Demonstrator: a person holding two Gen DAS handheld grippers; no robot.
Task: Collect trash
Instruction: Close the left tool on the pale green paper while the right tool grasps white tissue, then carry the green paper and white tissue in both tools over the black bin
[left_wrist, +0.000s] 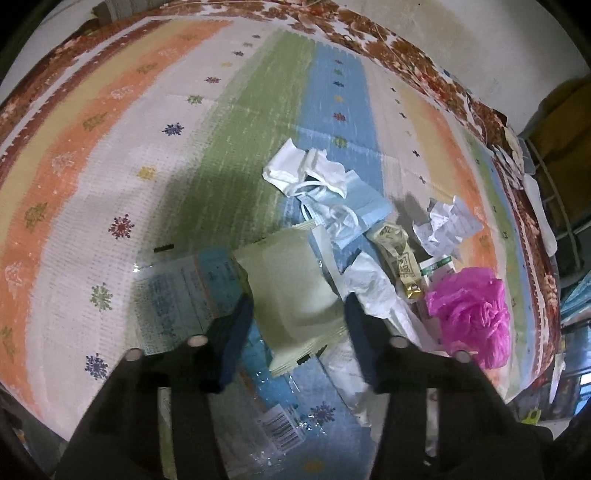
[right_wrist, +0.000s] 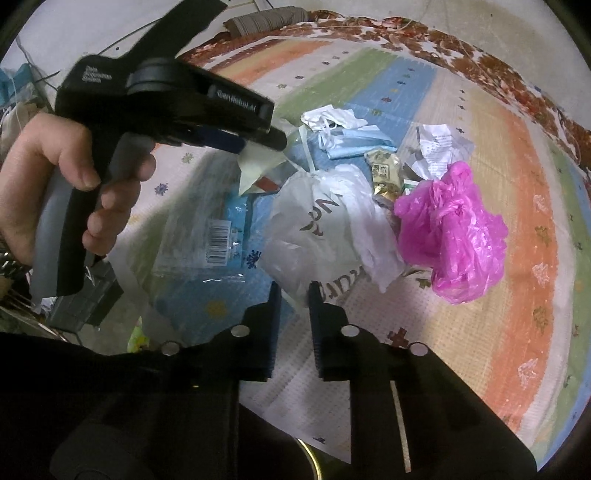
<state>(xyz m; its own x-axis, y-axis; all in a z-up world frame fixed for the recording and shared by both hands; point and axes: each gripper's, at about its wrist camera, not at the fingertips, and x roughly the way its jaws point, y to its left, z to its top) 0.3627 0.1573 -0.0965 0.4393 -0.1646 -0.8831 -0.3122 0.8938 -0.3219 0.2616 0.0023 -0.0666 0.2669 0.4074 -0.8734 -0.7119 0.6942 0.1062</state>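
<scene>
A heap of litter lies on a striped bedspread (left_wrist: 110, 147). My left gripper (left_wrist: 295, 314) is shut on a pale green paper packet (left_wrist: 291, 280), one pad against each side. In the right wrist view the left gripper (right_wrist: 258, 146) pinches that packet (right_wrist: 255, 166), with a person's hand (right_wrist: 74, 166) on its handle. My right gripper (right_wrist: 294, 295) is shut on the near edge of a white plastic bag (right_wrist: 317, 229). A crumpled pink plastic bag (right_wrist: 450, 229) sits to its right. Blue face masks (right_wrist: 354, 138), a gold snack wrapper (right_wrist: 384, 173) and a crumpled receipt (right_wrist: 439, 147) lie behind.
A clear blue package with a barcode (right_wrist: 218, 236) lies flat under the left gripper. The bed's edge runs along the right (left_wrist: 546, 295), with clutter and a rack beyond. A dark box (right_wrist: 85, 302) stands off the bed at the lower left.
</scene>
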